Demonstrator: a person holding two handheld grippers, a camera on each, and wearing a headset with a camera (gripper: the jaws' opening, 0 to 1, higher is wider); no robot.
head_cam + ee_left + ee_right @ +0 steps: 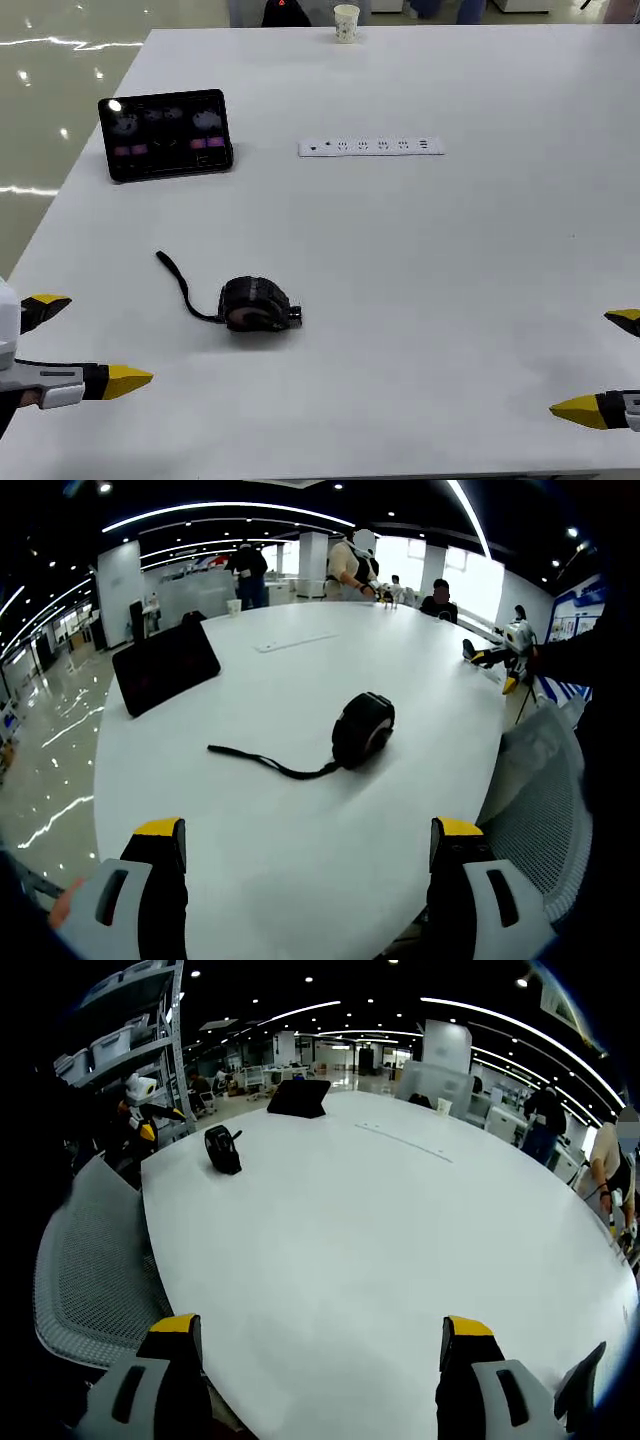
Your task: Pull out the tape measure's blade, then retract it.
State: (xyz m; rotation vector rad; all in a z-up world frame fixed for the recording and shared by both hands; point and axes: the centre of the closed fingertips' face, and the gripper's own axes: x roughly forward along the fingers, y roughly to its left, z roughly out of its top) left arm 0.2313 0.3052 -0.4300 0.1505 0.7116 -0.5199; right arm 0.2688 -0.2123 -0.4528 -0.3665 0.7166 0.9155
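Note:
A black tape measure [257,305] lies on the white table [420,250], left of centre, with its black wrist strap [178,283] trailing toward the back left. Its blade is fully inside the case. My left gripper [90,342] hovers open at the table's front left edge, yellow tips pointing right, a short way from the tape measure [363,729]. My right gripper [608,365] stands open at the front right edge, far from the tape measure [222,1149]. Nothing is between either pair of jaws.
A black tablet [167,133] leans upright at the back left. A white power strip [371,147] lies in the middle back, and a paper cup [346,22] stands at the far edge. A grey mesh chair [90,1270] is at the near edge. People stand beyond the table.

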